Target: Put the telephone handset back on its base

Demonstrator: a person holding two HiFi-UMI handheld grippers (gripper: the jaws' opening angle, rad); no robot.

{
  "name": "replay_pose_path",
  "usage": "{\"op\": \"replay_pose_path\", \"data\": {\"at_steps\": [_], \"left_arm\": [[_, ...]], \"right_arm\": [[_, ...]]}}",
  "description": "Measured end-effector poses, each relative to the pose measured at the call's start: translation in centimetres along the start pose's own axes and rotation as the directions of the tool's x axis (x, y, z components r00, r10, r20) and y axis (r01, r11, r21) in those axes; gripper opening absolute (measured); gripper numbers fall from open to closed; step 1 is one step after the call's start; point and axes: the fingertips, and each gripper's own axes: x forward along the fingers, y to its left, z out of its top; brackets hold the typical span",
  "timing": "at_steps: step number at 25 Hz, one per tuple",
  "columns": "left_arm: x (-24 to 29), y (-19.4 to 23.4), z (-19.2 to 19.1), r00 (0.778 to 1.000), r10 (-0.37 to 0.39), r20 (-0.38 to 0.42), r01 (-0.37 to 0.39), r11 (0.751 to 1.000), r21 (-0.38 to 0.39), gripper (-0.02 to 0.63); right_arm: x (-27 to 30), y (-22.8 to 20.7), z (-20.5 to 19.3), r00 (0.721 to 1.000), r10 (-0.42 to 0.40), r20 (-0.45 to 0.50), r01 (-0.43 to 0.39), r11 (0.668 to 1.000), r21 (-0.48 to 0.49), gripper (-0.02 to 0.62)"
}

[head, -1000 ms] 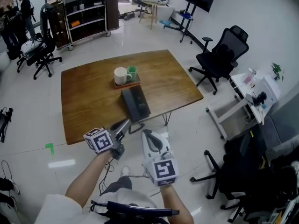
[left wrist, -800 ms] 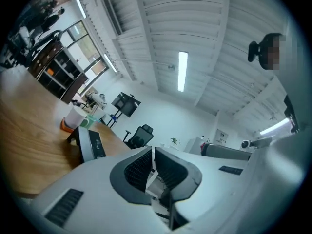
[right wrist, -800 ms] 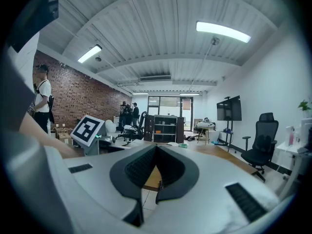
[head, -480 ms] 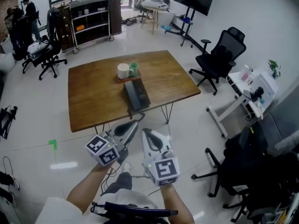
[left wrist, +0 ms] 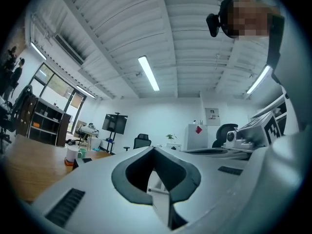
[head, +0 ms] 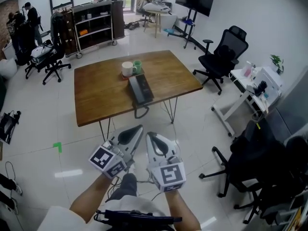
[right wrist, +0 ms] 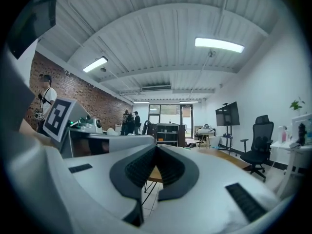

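Note:
A dark telephone [head: 140, 88] lies on the wooden table [head: 106, 100] near its front edge, and its coiled cord [head: 140, 112] hangs over that edge. At this distance I cannot tell the handset from the base. Both grippers are held side by side over the floor, well short of the table. My left gripper [head: 140, 127] is shut and holds nothing; its tips [left wrist: 155, 148] meet. My right gripper [head: 148, 134] is shut and empty too, its jaws [right wrist: 156, 148] closed together. The phone [left wrist: 80, 160] shows small at the left of the left gripper view.
A white mug [head: 127, 69] and a green cup [head: 137, 66] stand on a small tray behind the phone. A black office chair [head: 222, 57] is right of the table, a white desk [head: 250, 88] farther right, another chair [head: 250, 177] at lower right. A shelf unit [head: 94, 18] and people [head: 21, 18] are far back.
The table and phone have receded in the head view. My left gripper has drawn back from the table edge and now sits beside the right one, both over the floor.

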Motion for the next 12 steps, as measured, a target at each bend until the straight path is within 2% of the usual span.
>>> {"op": "replay_pose_path", "data": {"at_steps": [7,12], "left_arm": [[-3.0,-4.6,1.6,1.0,0.023,0.019,-0.025,0.998,0.066,0.0],[-4.8,-7.0,2.7,0.998,0.05,0.042,-0.053,0.995,0.086,0.0]], "right_arm": [[-4.6,1.7,0.8,0.999,-0.033,0.039,0.033,0.999,-0.013,0.005],[-7.0,3.0,1.5,0.998,-0.022,0.059,0.024,0.999,-0.037,0.003]]}}
